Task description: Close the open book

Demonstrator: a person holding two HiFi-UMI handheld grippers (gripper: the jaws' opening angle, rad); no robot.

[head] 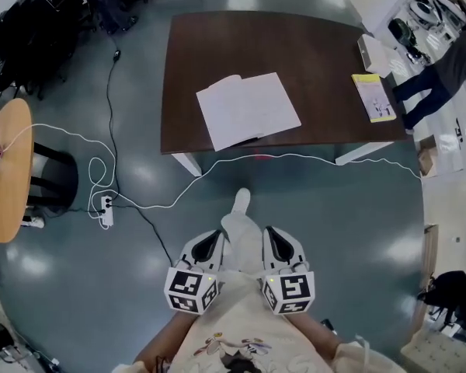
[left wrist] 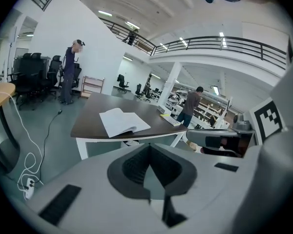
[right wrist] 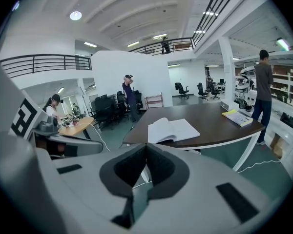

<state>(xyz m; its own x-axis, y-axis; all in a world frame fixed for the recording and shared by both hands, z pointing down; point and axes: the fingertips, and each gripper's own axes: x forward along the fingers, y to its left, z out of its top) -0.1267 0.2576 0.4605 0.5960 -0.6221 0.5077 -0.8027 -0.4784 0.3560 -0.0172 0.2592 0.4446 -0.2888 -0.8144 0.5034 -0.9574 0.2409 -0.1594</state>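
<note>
On the table (head: 318, 61): open book (head: 247, 109), pages up; yellow booklet (head: 373, 97) at its 3 o'clock.
Floor (head: 357, 231): white cable (head: 311, 158) crossing.
Left gripper (head: 210, 243): clenched empty, book at 12 o'clock.
Right gripper (head: 276, 239): clenched empty, alongside.

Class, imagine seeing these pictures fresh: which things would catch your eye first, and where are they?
An open white book lies near the front edge of a dark brown table. Nearer the viewer, the left tongs and right tongs sit side by side, both shut and empty, short of the table.
</note>
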